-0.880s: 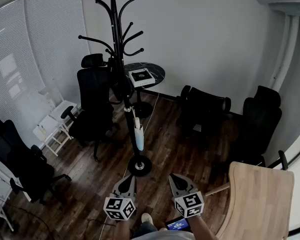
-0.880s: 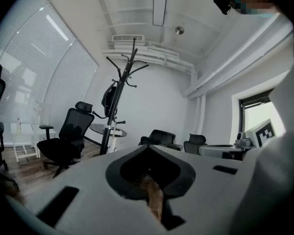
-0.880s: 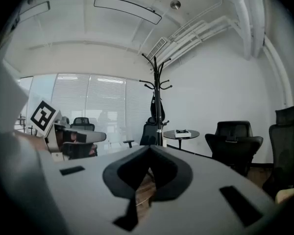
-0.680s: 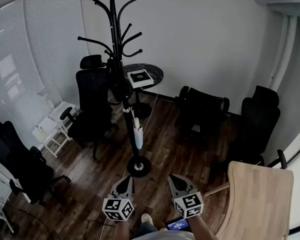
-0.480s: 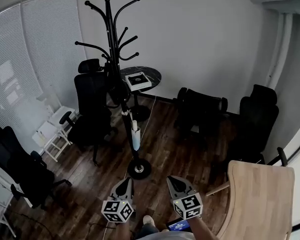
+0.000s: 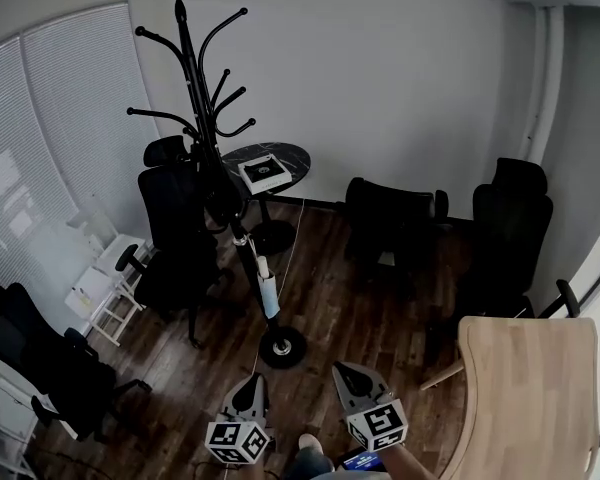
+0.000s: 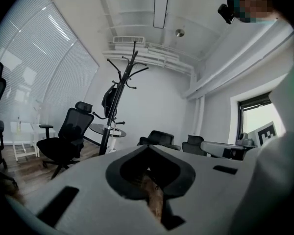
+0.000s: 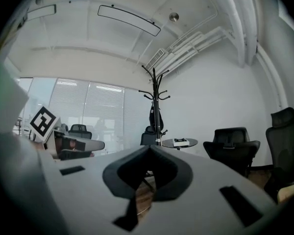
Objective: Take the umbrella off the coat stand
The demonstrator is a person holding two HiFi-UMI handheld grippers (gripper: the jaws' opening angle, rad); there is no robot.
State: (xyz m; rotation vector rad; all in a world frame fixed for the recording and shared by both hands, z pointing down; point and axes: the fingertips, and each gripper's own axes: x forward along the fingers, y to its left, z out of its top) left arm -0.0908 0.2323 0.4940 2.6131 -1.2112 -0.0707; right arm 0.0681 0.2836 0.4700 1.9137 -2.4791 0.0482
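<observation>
The black coat stand (image 6: 232,203) rises from a round base (image 6: 281,347) on the wood floor, left of centre in the head view. A slim pale blue and white folded umbrella (image 6: 268,291) hangs low along its pole. A dark bundle (image 6: 223,194) hangs higher up and also shows in the left gripper view (image 7: 109,96) and the right gripper view (image 8: 154,115). My left gripper (image 6: 253,379) and right gripper (image 6: 341,369) are side by side at the bottom edge, well short of the stand. Both have their jaws together and hold nothing.
Black office chairs stand left of the stand (image 6: 175,233), at far left (image 6: 40,353) and along the far wall (image 6: 390,223). A small round dark table (image 6: 295,156) with a white box (image 6: 260,173) is behind the stand. A light wooden table (image 6: 530,388) is at my right.
The head view has shifted: the coat stand now sits further left and the grippers lower in the frame. Both grippers stay together with jaws unchanged.
</observation>
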